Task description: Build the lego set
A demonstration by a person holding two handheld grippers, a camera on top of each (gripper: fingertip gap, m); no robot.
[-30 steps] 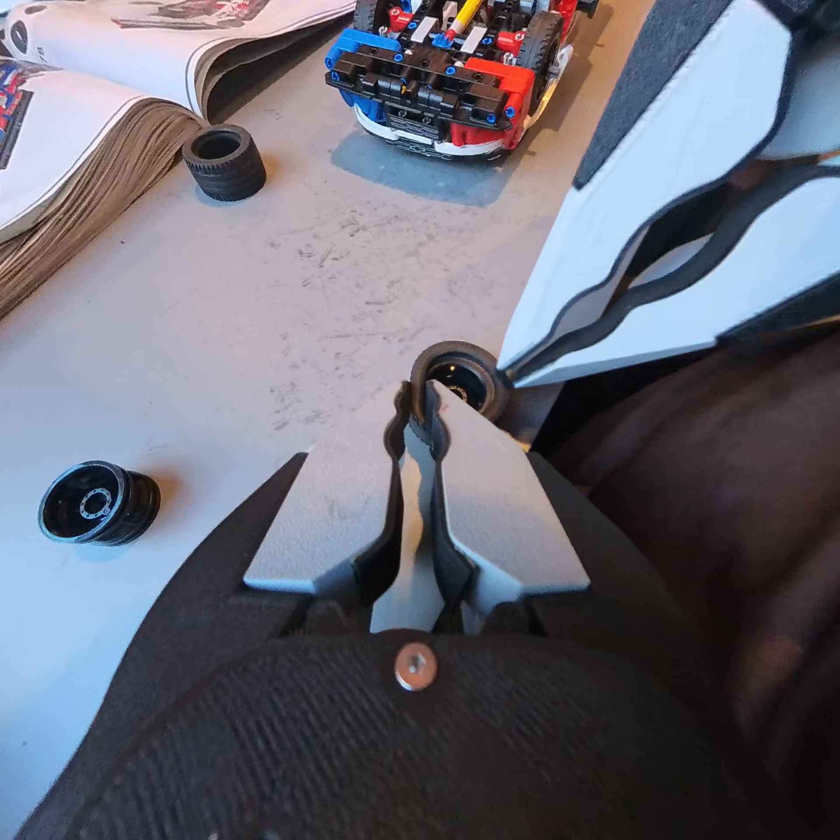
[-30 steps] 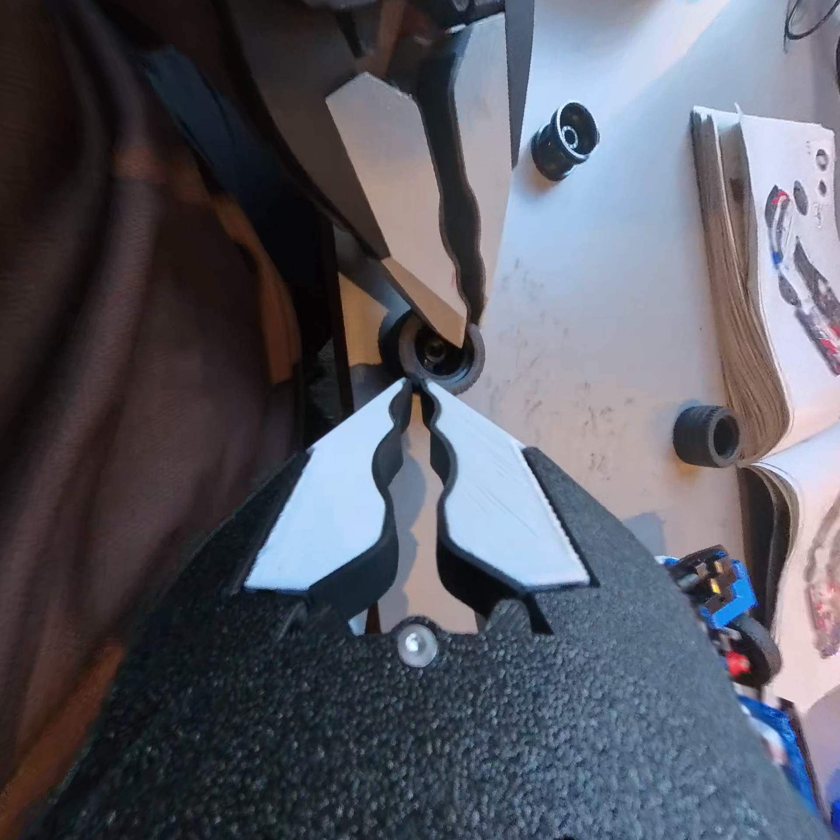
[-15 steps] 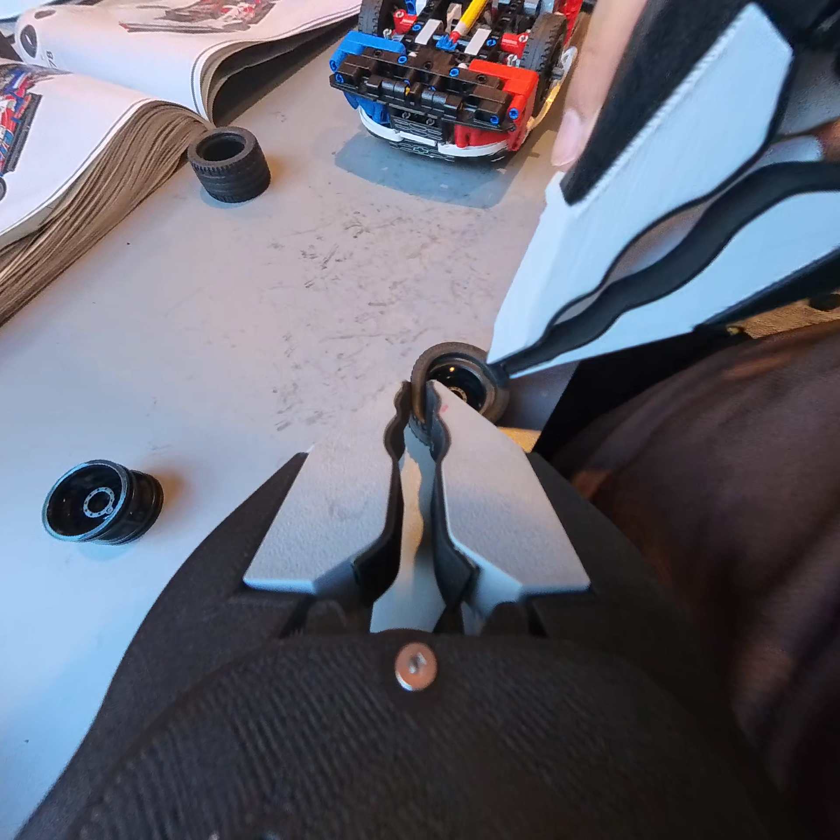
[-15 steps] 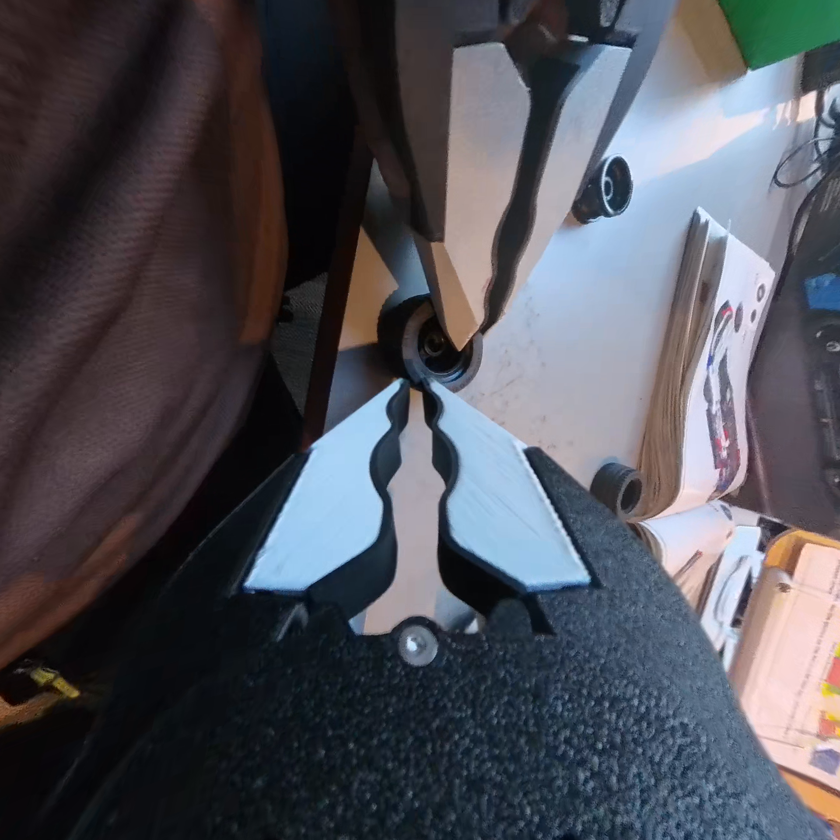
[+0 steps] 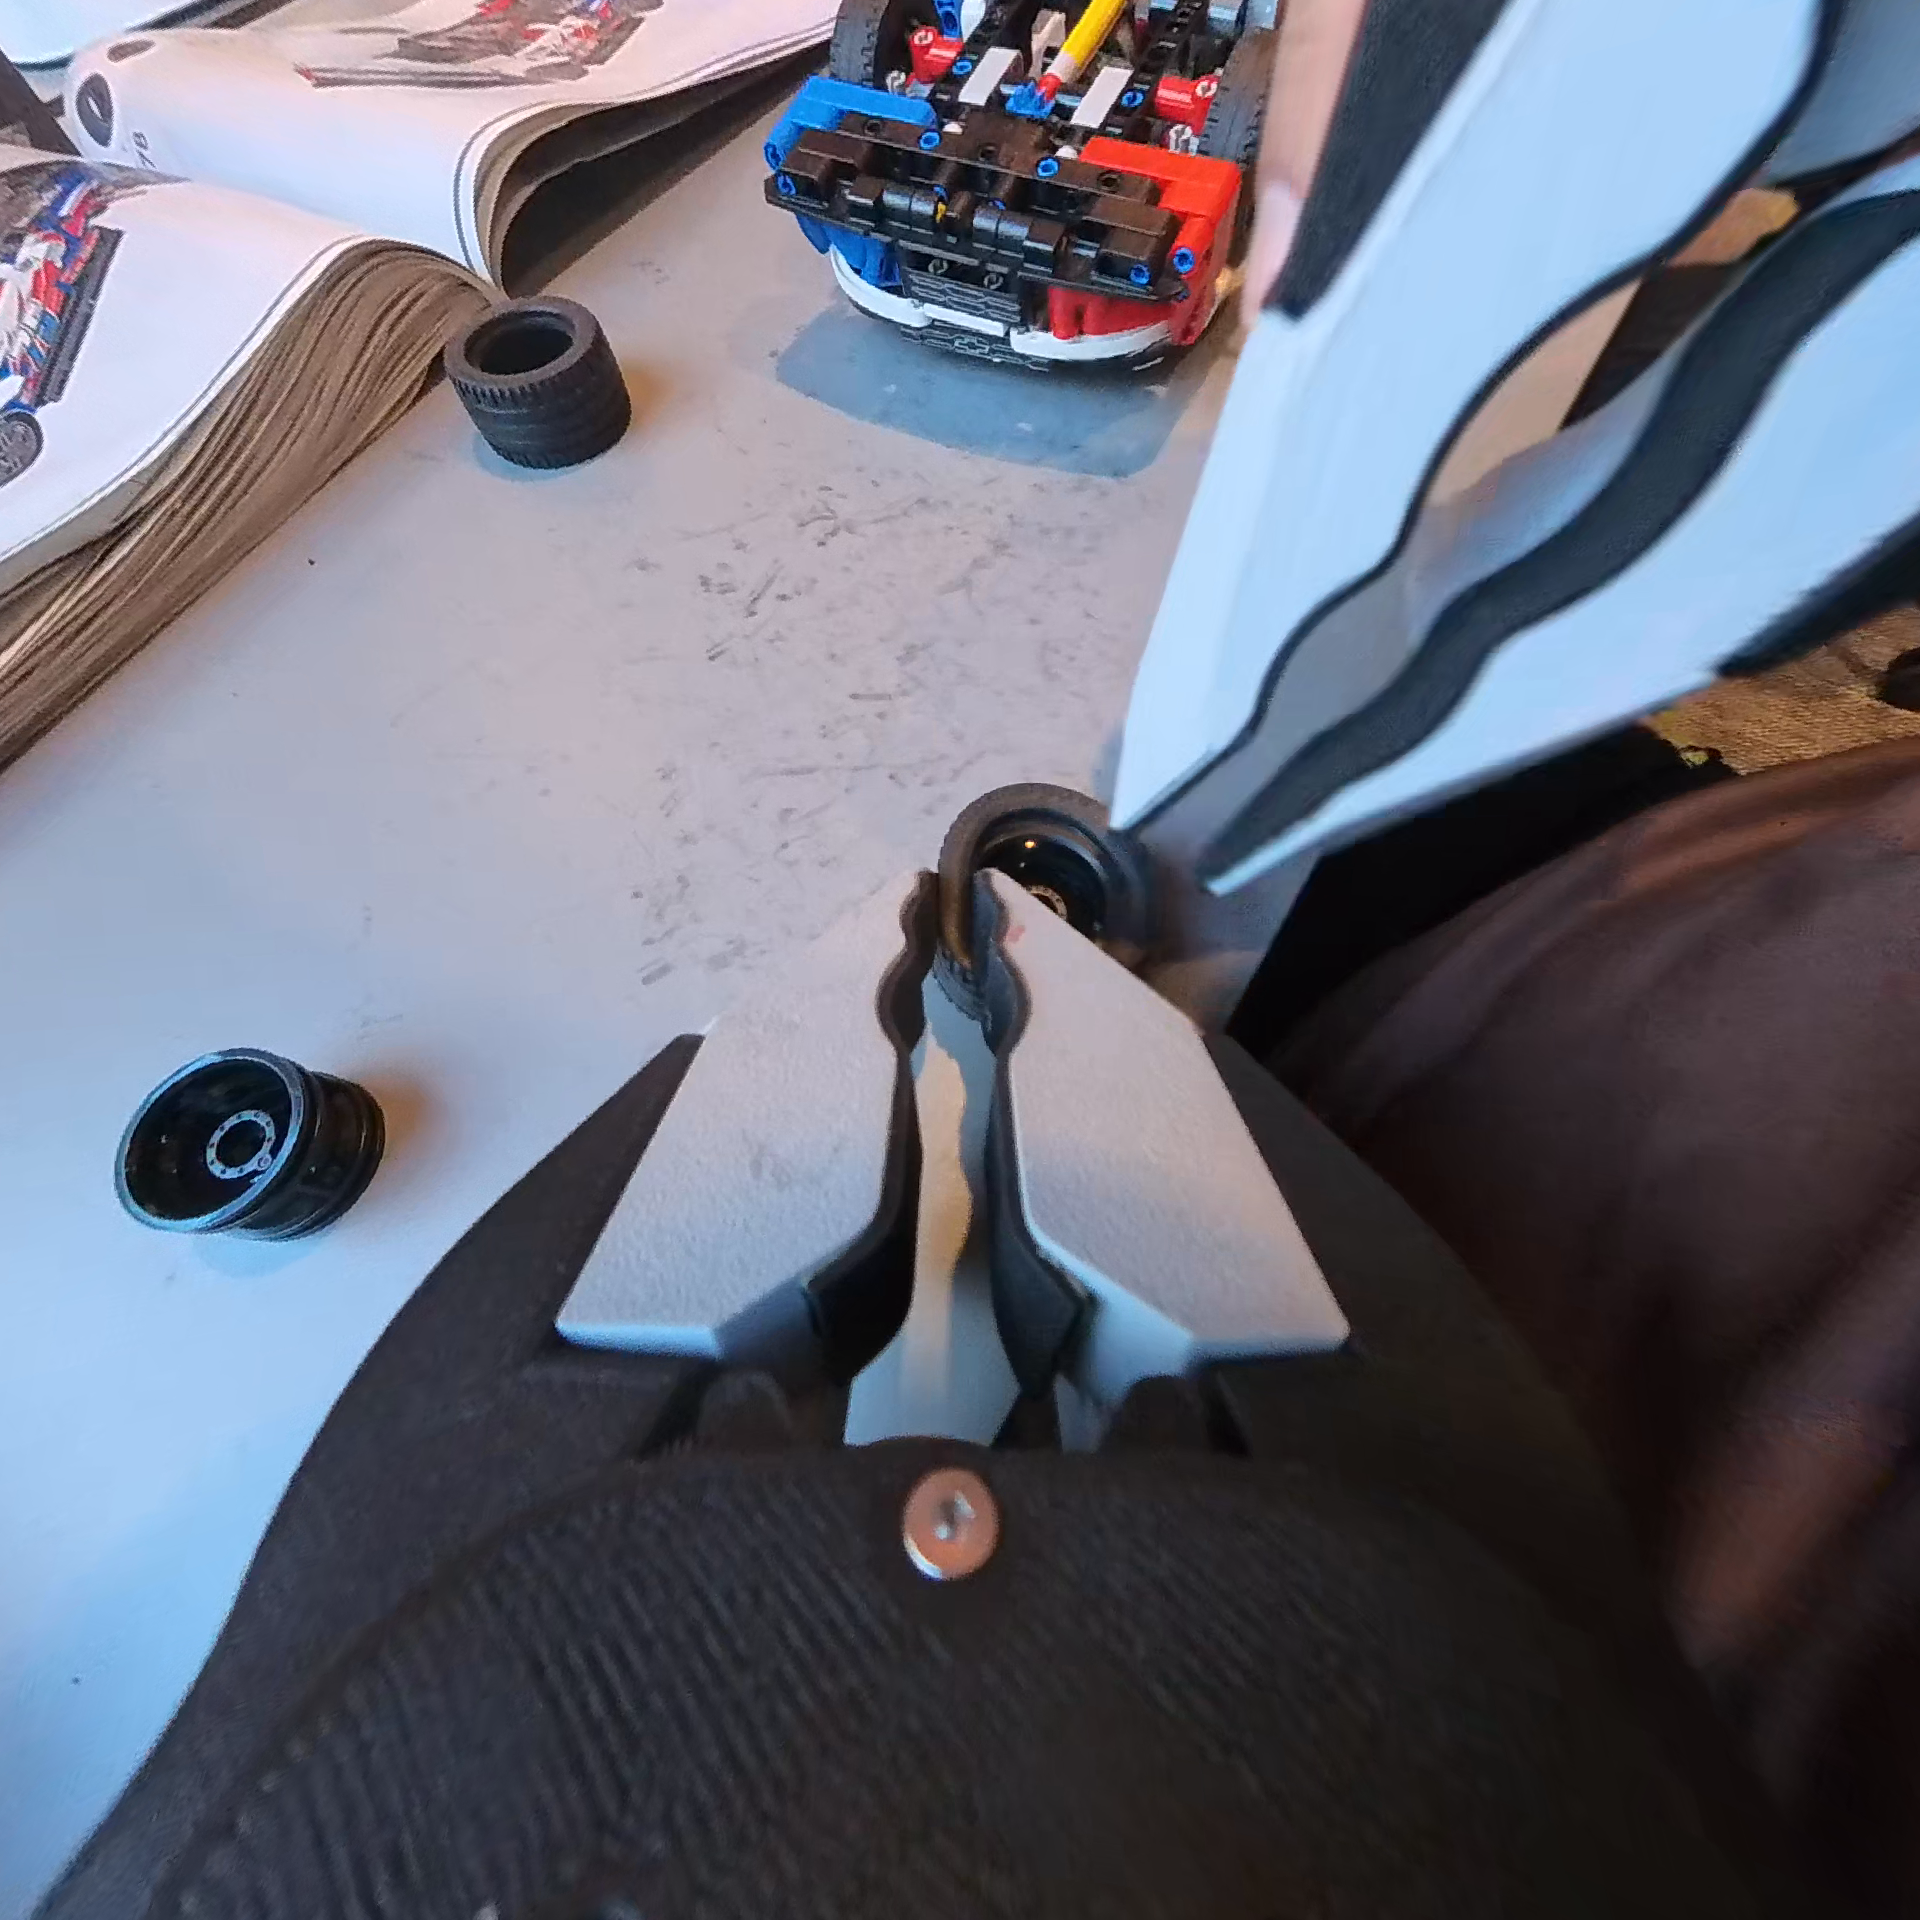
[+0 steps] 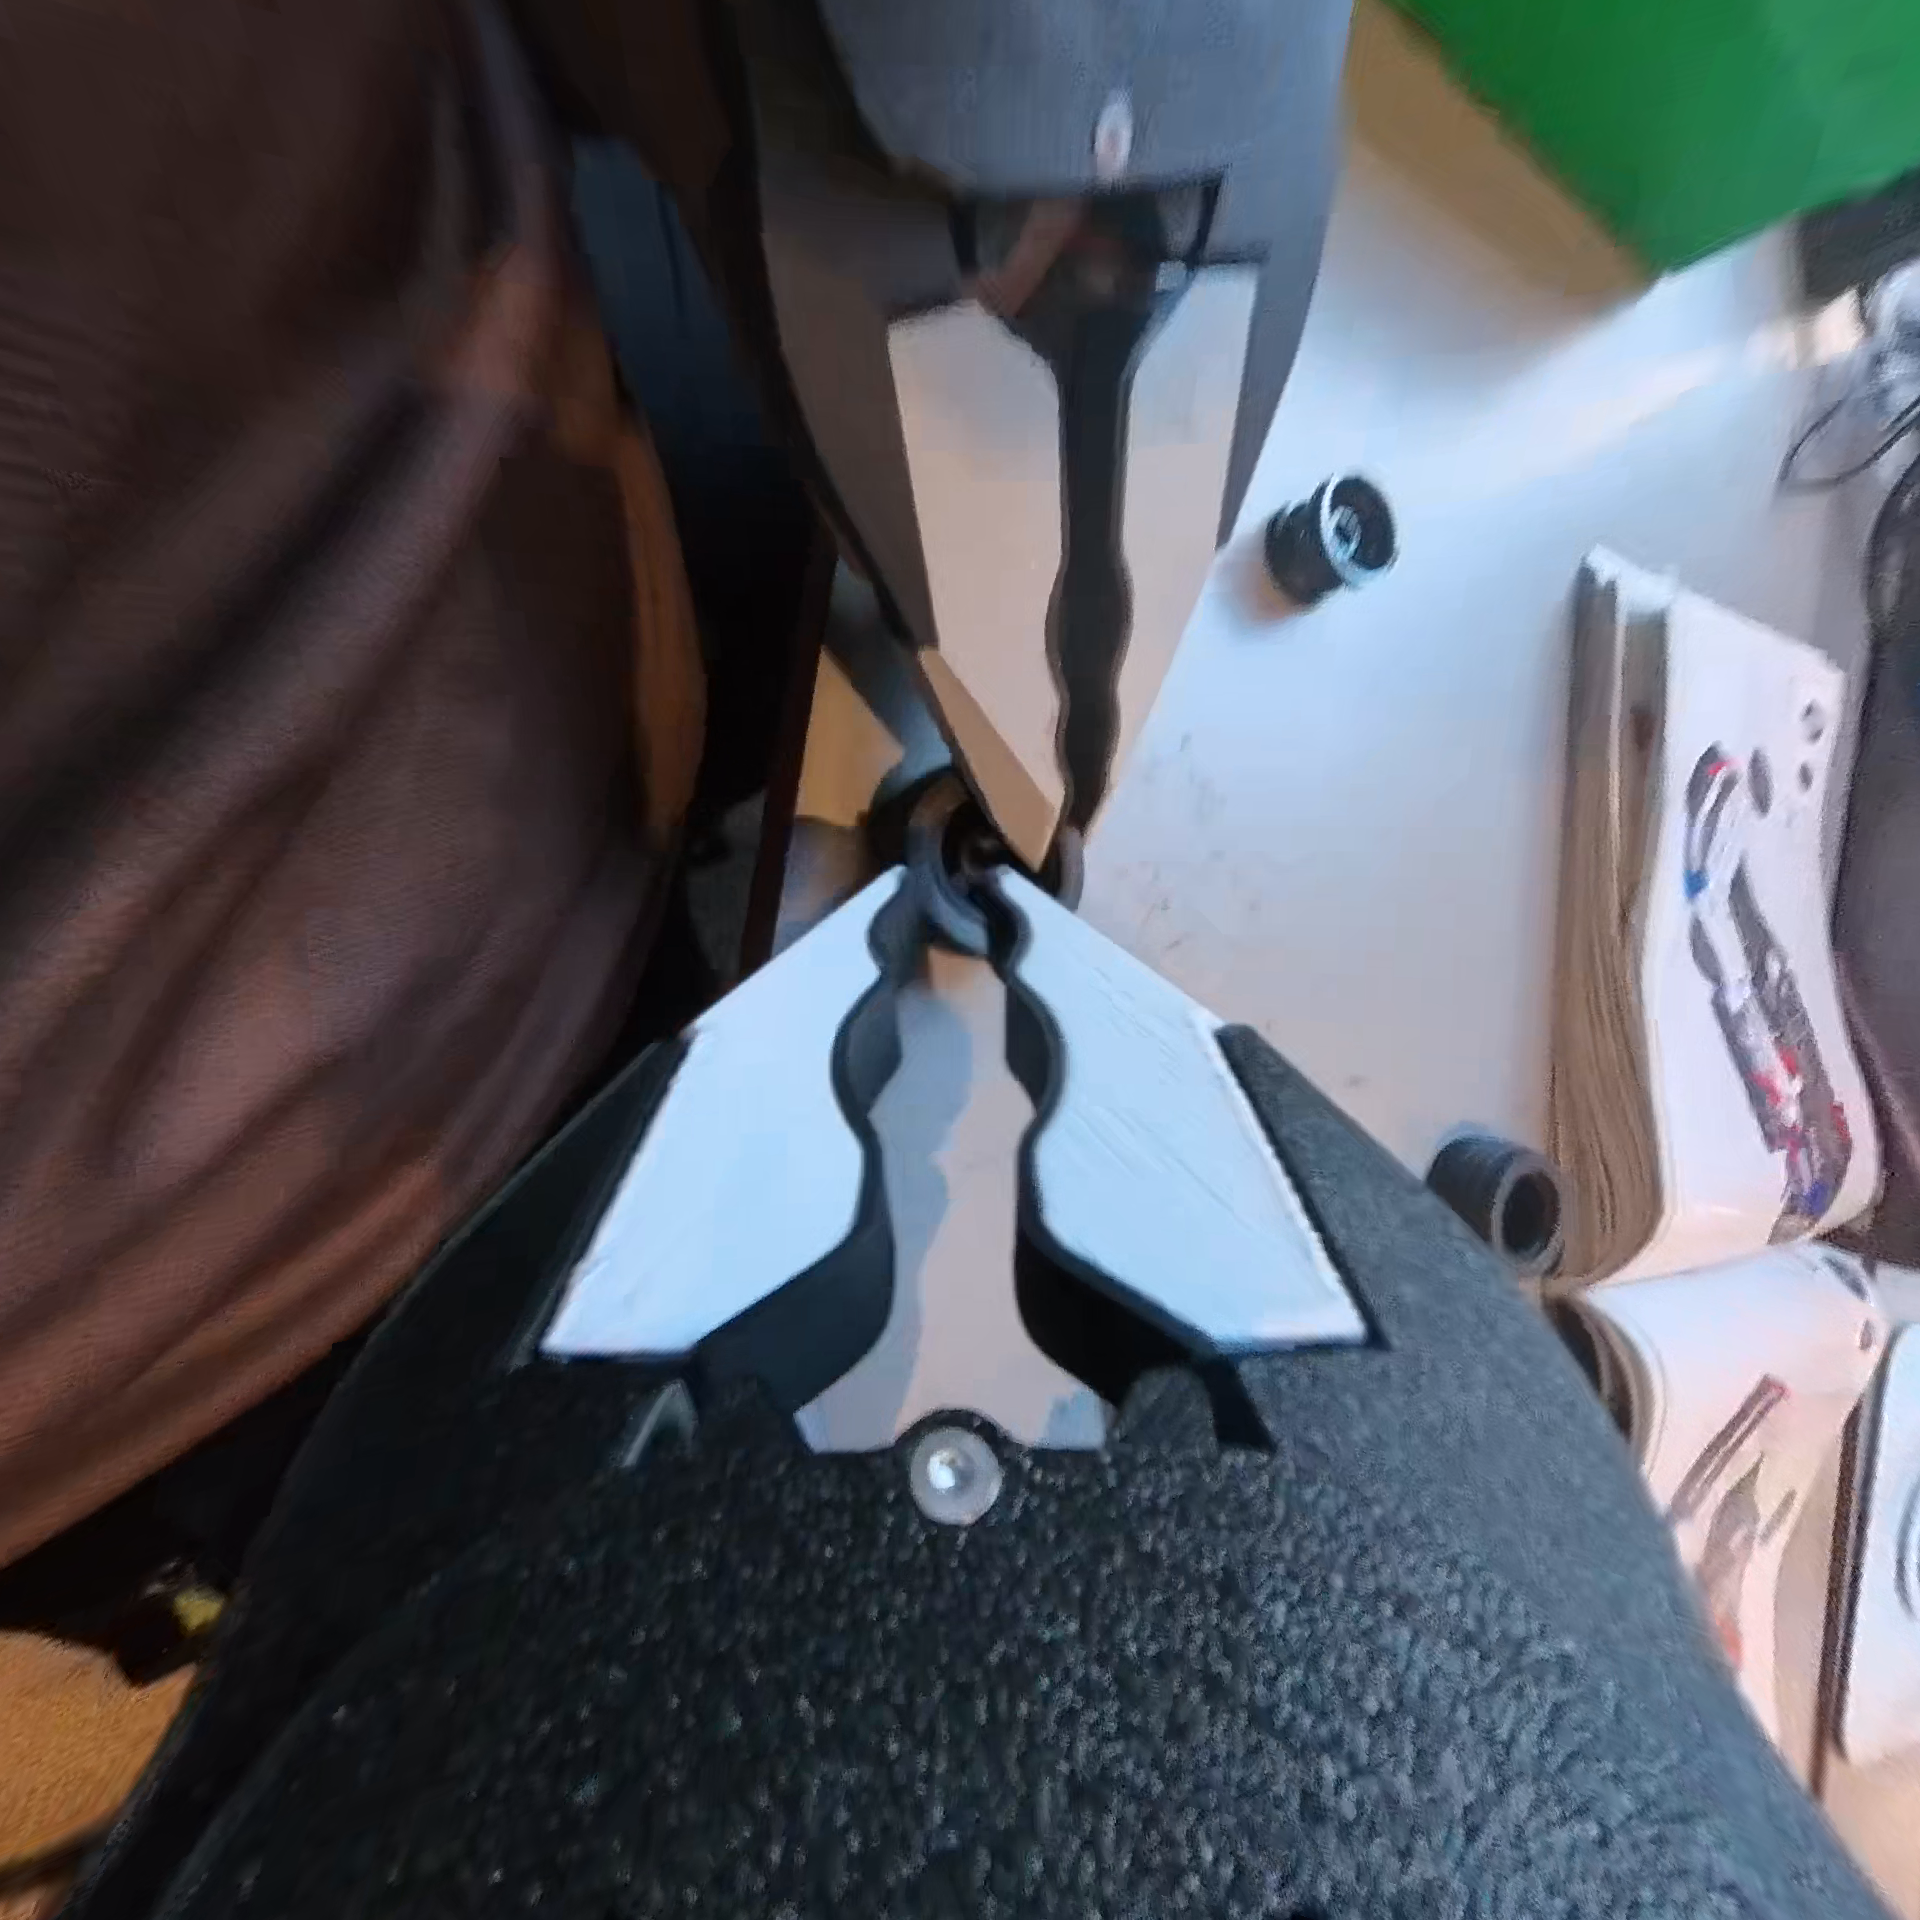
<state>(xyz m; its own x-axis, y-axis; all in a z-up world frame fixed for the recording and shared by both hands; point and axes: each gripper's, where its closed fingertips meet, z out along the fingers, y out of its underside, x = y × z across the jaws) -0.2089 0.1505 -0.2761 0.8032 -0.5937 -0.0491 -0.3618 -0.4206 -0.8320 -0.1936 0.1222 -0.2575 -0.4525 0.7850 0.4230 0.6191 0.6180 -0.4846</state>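
A black rubber tyre (image 5: 1023,805) with a black rim (image 5: 1044,871) inside it is held at the table's near edge. My left gripper (image 5: 961,899) is shut on the tyre's left wall. My right gripper (image 5: 1164,857) comes in from the upper right with its tips on the tyre's right edge. In the right wrist view, the right gripper (image 6: 951,888) pinches the tyre (image 6: 902,805) wall, and the left gripper (image 6: 1060,821) reaches down from above onto the same tyre. The red, blue and black lego car (image 5: 1018,197) stands at the back of the table.
A loose tyre (image 5: 540,384) lies next to the open instruction booklet (image 5: 208,343). A bare black rim (image 5: 249,1143) lies at the left. A person's dark brown clothing (image 5: 1610,1143) fills the right, beyond the table edge. A green object (image 6: 1662,104) shows blurred, far off. The tips of both grippers are at nearly the same place.
The right gripper has pushed its tips over the tyre's wall and now pinches it; before, the tips only touched the tyre. The right view has swung. The left gripper keeps its hold.
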